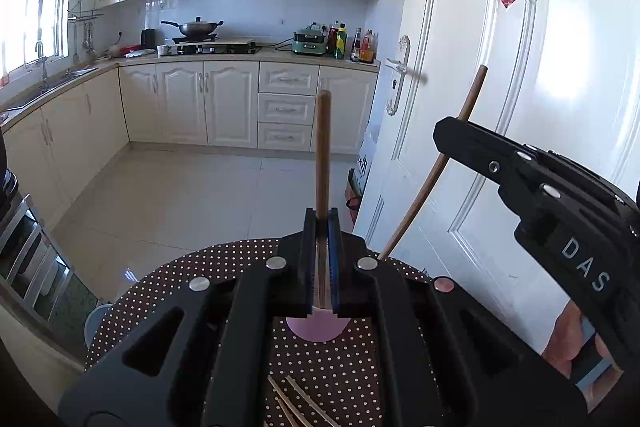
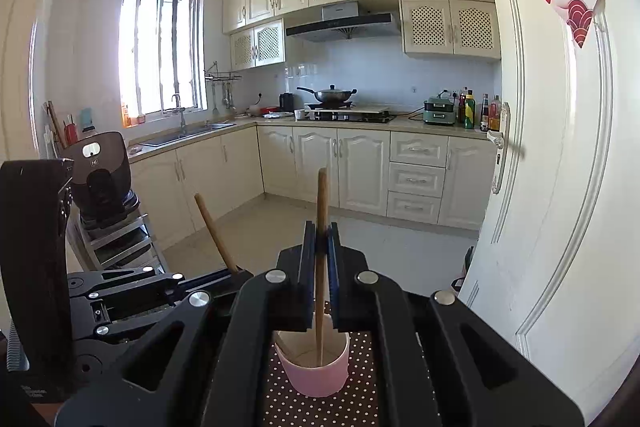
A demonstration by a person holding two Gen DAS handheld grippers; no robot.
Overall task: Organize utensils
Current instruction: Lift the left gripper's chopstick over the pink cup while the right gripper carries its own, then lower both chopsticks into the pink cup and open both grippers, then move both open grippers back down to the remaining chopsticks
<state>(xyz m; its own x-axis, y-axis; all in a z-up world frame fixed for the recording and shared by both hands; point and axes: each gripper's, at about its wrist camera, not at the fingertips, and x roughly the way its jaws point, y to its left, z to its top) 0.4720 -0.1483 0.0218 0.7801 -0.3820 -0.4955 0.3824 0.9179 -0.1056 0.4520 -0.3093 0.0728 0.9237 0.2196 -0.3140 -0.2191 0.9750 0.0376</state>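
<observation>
Slim round wooden chopstick (image 2: 321, 267) clamped upright in my right gripper (image 2: 320, 239), its lower end inside the smooth pink cup (image 2: 316, 373); my left gripper (image 1: 320, 223) clenches a second wooden chopstick (image 1: 323, 155) above that cup on the brown polka-dot tablecloth (image 1: 332, 367), where loose chopsticks (image 1: 298, 403) lie.

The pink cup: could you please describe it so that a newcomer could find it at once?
Start at the round table with the brown polka-dot cloth, near the white door. The pink cup stands on it, under the right gripper, whose chopstick dips inside. It is the only pink thing there.
</observation>
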